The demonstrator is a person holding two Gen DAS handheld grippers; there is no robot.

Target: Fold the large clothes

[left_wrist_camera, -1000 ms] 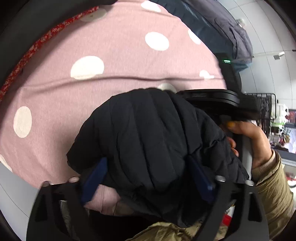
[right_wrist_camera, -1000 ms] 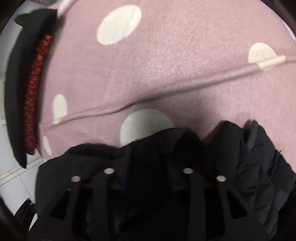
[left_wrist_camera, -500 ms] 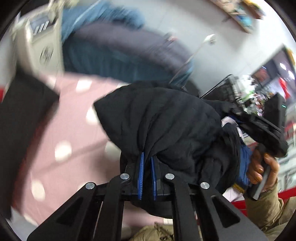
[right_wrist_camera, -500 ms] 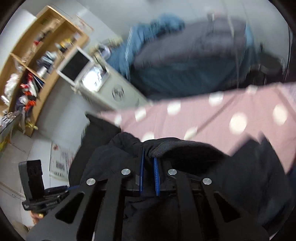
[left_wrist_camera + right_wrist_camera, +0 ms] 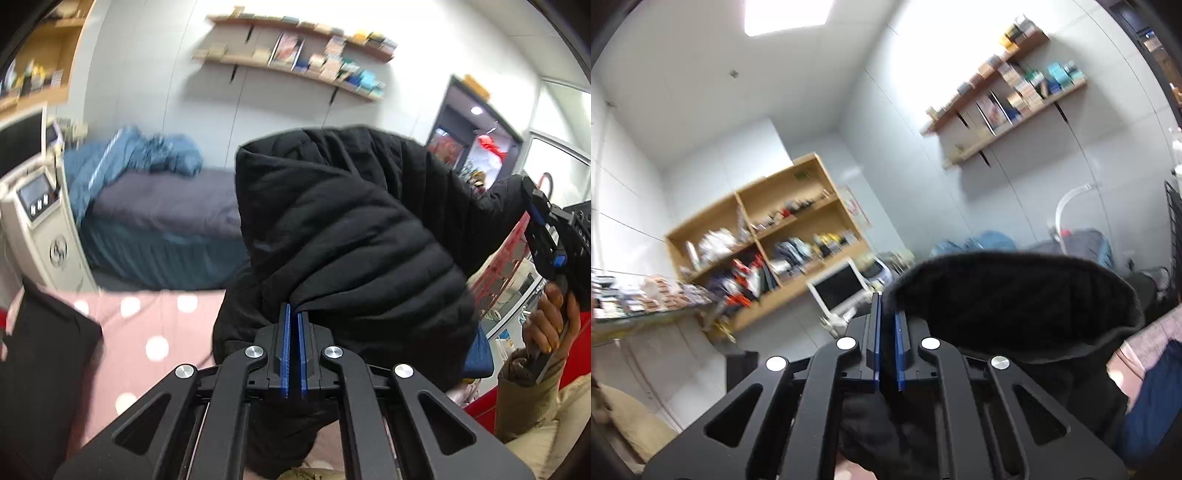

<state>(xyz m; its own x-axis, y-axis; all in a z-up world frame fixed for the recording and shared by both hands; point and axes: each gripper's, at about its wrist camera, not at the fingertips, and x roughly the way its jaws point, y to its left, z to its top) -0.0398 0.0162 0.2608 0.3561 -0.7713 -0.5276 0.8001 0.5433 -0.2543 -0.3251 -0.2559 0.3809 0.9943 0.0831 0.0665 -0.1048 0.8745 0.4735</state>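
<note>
Left gripper (image 5: 292, 332) pinches black puffer jacket (image 5: 351, 236), fingers nearly together on a quilted fold. Jacket hangs bunched above pink dotted cloth (image 5: 155, 332), spanning rightward. Right gripper (image 5: 888, 332) clamps its ribbed edge, far right. Long axis: between grippers.

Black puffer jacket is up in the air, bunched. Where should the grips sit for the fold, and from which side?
The black puffer jacket hangs crumpled, its quilted body ballooning. The left hand-held gripper is shut on a pinched fold; the right hand-held gripper is shut on a ribbed edge. I would probably regrip at the hem or shoulder edges, thin and flat, approaching from the outer sides so the panel spreads over the pink dotted cloth.
</note>
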